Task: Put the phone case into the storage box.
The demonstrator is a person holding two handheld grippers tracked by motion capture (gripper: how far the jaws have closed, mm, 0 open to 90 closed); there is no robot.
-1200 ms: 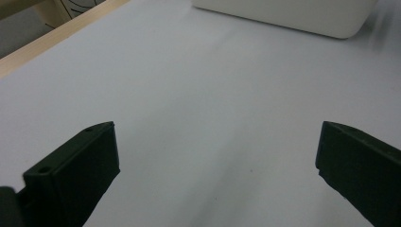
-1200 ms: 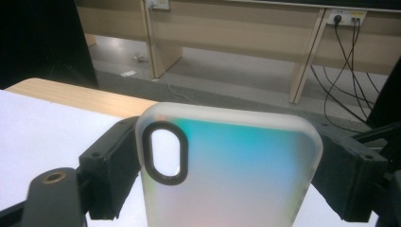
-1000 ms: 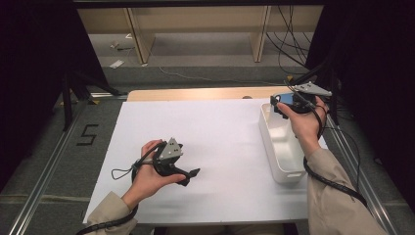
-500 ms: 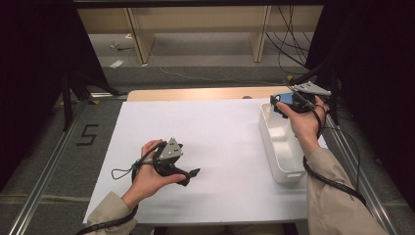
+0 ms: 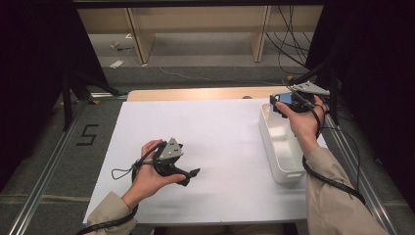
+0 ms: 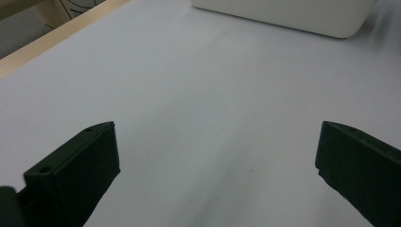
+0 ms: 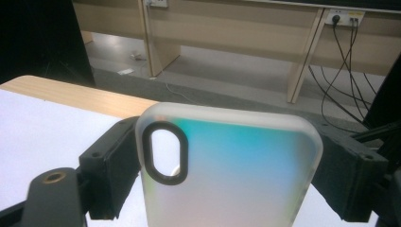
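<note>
Phone case [image 7: 231, 165] sits pinched between the right gripper [image 7: 227, 161] fingers above the white bin [image 5: 279, 147]; a loose edge grip could let it slip. Left gripper [image 6: 213, 170] fingers are spread, nothing between.

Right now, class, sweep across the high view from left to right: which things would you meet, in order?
Painted number 5 on the floor → left tool on the white table sheet → white bin → right tool, shut on the phone case.
</note>
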